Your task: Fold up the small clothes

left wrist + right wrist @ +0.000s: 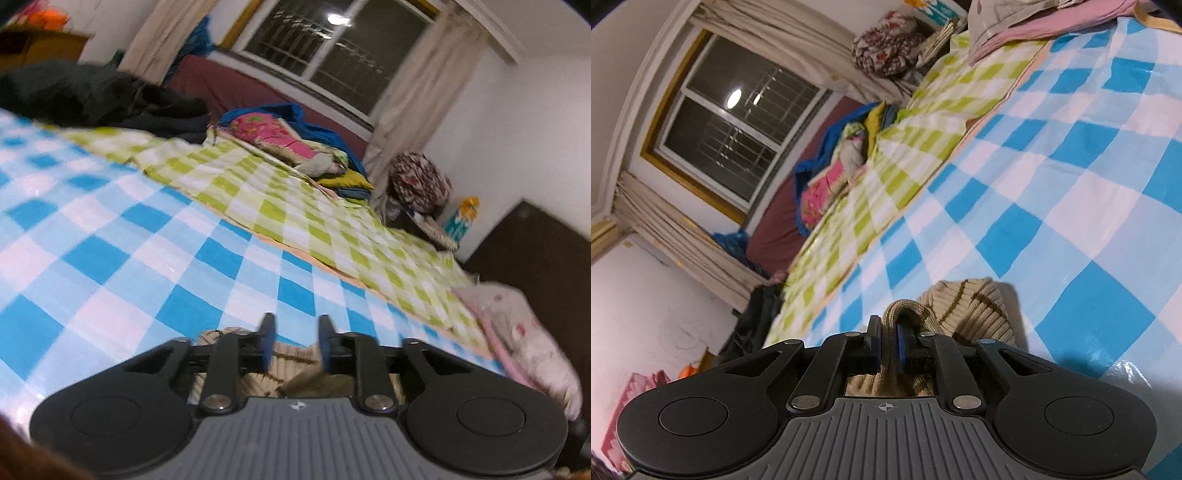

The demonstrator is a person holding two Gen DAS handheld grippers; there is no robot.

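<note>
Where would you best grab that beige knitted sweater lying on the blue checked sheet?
Probably at a folded ribbed edge, as the right gripper does now. The beige knitted sweater lies flat on the blue checked sheet, so come in low from the near side: that thick doubled fold stands up enough to pinch.

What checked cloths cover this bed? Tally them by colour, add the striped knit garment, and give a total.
Blue-and-white checked cloth: 1
Green-and-white checked cloth: 1
Beige knit garment: 1
Total: 3
</note>
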